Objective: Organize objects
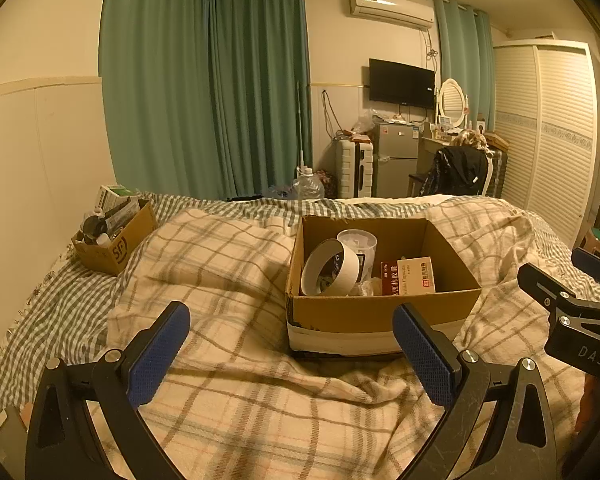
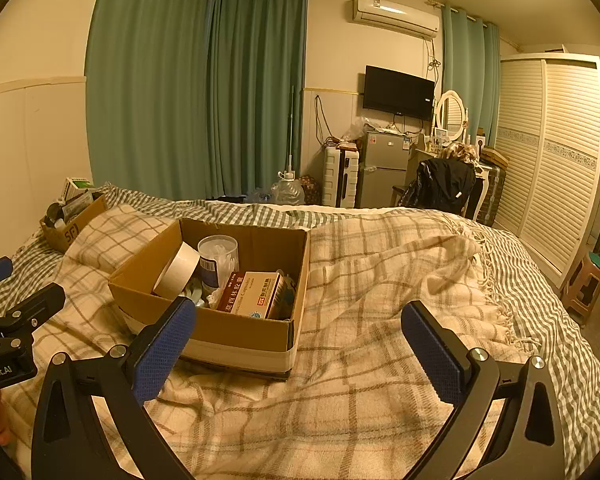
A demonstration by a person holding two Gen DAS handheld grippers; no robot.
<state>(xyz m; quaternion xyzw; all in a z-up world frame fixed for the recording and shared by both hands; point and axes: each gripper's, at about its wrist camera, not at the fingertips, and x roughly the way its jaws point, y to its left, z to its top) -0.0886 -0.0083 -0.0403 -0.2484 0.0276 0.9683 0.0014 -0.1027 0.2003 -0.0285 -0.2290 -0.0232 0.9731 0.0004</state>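
An open cardboard box sits on the plaid blanket in the middle of the bed; it also shows in the right wrist view. Inside lie a roll of white tape, a clear plastic cup and a red-and-white medicine box. A smaller SF cardboard box full of items stands at the bed's far left by the wall. My left gripper is open and empty, just in front of the big box. My right gripper is open and empty, to the right of the box.
The plaid blanket is rumpled, over a checked sheet. Green curtains, a suitcase, a small fridge, a chair with a black jacket and a white wardrobe stand beyond. A stool is at the right.
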